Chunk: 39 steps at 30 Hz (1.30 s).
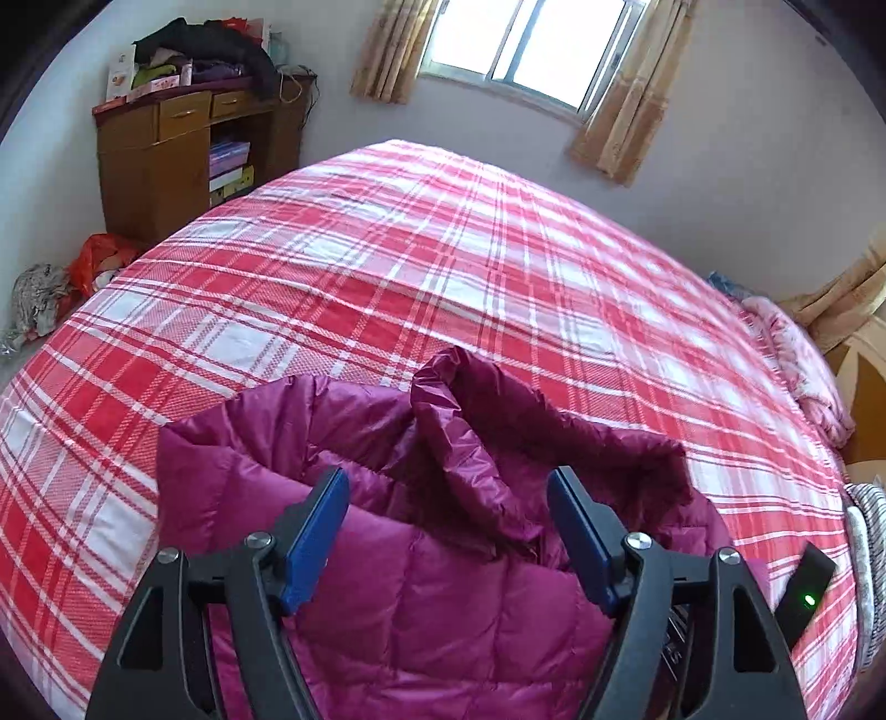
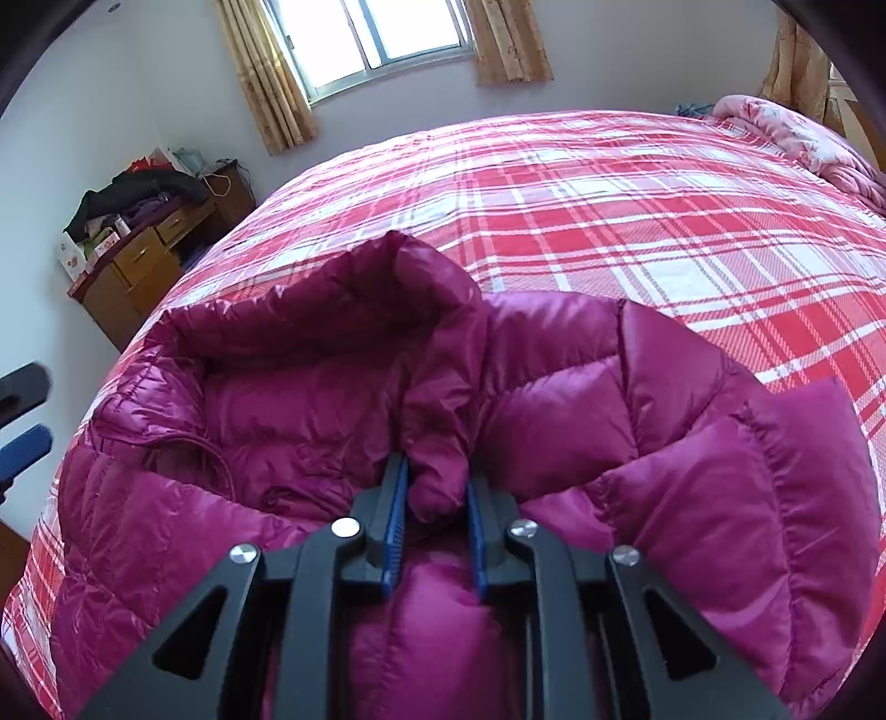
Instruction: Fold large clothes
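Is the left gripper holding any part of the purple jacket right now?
No, the left gripper hangs over the purple jacket with its jaws wide apart and no fabric pinched between them.

Right gripper point(image 2: 437, 487) clamped on a fold of the jacket point(image 2: 554, 410) at six o'clock; jacket spread on the bed point(image 2: 664, 232); window point(image 2: 382, 39) at twelve; dresser point(image 2: 138, 266) at nine.

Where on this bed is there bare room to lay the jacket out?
The plaid bedspread lies bare from the magenta jacket to the window wall. It is crowded along the pink quilt at the far right edge and around the jacket itself.
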Each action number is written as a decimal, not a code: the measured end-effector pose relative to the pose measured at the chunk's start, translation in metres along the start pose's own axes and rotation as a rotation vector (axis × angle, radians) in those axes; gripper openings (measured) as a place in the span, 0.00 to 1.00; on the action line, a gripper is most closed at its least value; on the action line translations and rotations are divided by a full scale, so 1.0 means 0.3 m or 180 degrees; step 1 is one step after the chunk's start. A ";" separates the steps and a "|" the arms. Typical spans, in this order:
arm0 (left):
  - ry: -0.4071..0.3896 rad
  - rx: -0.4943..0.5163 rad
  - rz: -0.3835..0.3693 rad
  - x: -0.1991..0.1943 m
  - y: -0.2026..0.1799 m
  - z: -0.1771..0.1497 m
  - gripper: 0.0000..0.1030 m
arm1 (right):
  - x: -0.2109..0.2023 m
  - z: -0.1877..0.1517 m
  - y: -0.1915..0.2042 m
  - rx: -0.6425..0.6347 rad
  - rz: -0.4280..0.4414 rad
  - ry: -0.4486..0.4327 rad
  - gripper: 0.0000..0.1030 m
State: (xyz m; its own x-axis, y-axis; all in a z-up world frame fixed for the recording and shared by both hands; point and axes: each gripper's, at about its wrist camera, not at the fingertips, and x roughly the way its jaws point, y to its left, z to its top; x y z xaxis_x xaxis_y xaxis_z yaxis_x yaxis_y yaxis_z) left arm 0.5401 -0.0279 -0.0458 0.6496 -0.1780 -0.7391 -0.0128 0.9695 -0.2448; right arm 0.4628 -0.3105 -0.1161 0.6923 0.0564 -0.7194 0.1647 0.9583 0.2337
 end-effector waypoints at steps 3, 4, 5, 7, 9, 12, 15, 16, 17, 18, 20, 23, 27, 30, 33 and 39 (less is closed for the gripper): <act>0.0158 0.0030 0.0304 0.093 -0.008 -0.023 0.62 | -0.003 -0.006 -0.005 0.0033 0.0042 -0.0002 0.20; 0.0213 0.0033 0.0411 0.118 0.002 -0.045 0.55 | -0.004 -0.009 -0.006 0.0040 0.0051 -0.0003 0.20; 0.0249 0.0005 0.0488 0.137 0.020 -0.068 0.53 | -0.005 -0.010 -0.006 0.0043 0.0058 -0.0003 0.20; 0.0247 -0.0102 0.0533 0.154 0.066 -0.112 0.51 | -0.004 -0.009 -0.007 0.0046 0.0069 -0.0003 0.20; 0.0166 -0.0143 0.0513 0.156 0.092 -0.137 0.51 | -0.002 -0.008 -0.010 0.0051 0.0079 -0.0003 0.21; -0.0072 -0.0141 0.0628 0.156 0.083 -0.183 0.52 | -0.002 -0.008 -0.013 0.0064 0.0095 -0.0004 0.21; -0.0100 -0.0161 0.0705 0.164 0.072 -0.182 0.52 | -0.006 -0.009 -0.019 0.0111 0.0119 0.0000 0.22; -0.0104 -0.0163 0.0701 0.164 0.073 -0.181 0.52 | -0.011 -0.008 -0.024 0.0139 0.0146 0.0014 0.24; -0.0111 -0.0172 0.0685 0.163 0.077 -0.181 0.52 | -0.023 -0.009 -0.028 0.0172 0.0173 0.0023 0.26; -0.0116 -0.0189 0.0664 0.162 0.081 -0.181 0.52 | -0.046 -0.006 -0.037 0.0204 0.0187 0.0006 0.27; -0.0138 -0.0228 0.0613 0.158 0.088 -0.181 0.52 | -0.114 0.020 -0.045 0.0222 0.0115 -0.0200 0.29; -0.0158 -0.0246 0.0584 0.156 0.092 -0.185 0.52 | -0.197 0.129 -0.028 0.0166 0.0061 -0.0506 0.32; -0.0165 -0.0242 0.0585 0.157 0.088 -0.187 0.52 | -0.128 0.322 0.040 0.0130 0.0037 -0.0350 0.32; -0.0178 -0.0260 0.0558 0.156 0.092 -0.189 0.52 | -0.006 0.386 0.063 0.0199 0.0042 0.0014 0.32; -0.0181 -0.0264 0.0553 0.155 0.096 -0.191 0.52 | 0.068 0.319 0.068 0.0206 0.0038 0.0412 0.32; -0.0180 -0.0260 0.0540 0.153 0.096 -0.191 0.52 | 0.095 0.110 0.003 0.0198 0.0084 0.0358 0.29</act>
State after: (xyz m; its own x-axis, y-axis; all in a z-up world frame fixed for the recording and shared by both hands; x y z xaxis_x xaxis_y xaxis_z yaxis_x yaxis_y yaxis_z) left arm 0.5258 -0.0177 -0.1226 0.6745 -0.0012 -0.7383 -0.1861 0.9674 -0.1715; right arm 0.5058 -0.3172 -0.1148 0.6143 0.1159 -0.7805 0.1931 0.9370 0.2912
